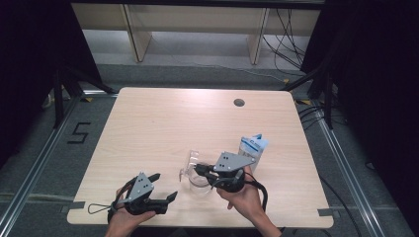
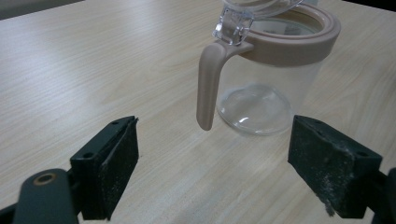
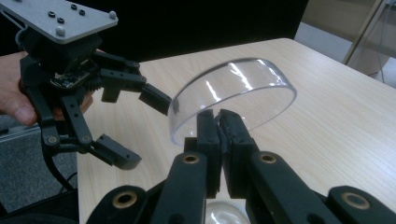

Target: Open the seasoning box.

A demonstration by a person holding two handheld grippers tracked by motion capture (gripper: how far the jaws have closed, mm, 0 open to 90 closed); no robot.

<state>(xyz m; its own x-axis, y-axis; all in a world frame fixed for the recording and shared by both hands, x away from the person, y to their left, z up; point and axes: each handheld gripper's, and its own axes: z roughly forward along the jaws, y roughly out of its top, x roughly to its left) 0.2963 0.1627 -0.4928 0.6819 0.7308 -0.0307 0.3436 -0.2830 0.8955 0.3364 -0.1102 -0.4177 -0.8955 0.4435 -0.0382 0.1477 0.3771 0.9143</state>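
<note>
1. I had the left gripper (image 1: pixel 164 186) low in the lower left of the high view, over the near edge of the wooden table (image 1: pixel 148 123), its jaws spread wide with nothing between them.
2. In the left gripper view the clear plastic jug (image 2: pixel 268 88) stood upright on the table in the upper right of the frame, beyond the open jaws and apart from both pads.
3. Its beige handle (image 2: pixel 208 84) hung down toward the gap between my jaws, and the beige rim ring (image 2: pixel 299 42) ran round the mouth.
4. At the top of that frame a clear hinge (image 2: pixel 233 23) sat above the handle, with the transparent lid (image 2: pixel 261 5) tipped up from it.
5. My right gripper (image 1: pixel 198 171) sat just right of centre in the high view, low in the frame, reaching over the jug.
6. In the right gripper view its jaws were pressed together on the edge of the lid (image 3: pixel 233 93), pinching it and holding it raised and tilted.
7. In the same view the left gripper (image 3: pixel 140 128) showed at the left of the frame, jaws apart, a hand (image 3: pixel 14 88) behind it.
8. A white and blue packet (image 1: pixel 253 148) stood at the right of the high view, just behind the right gripper's grey plate.
</note>
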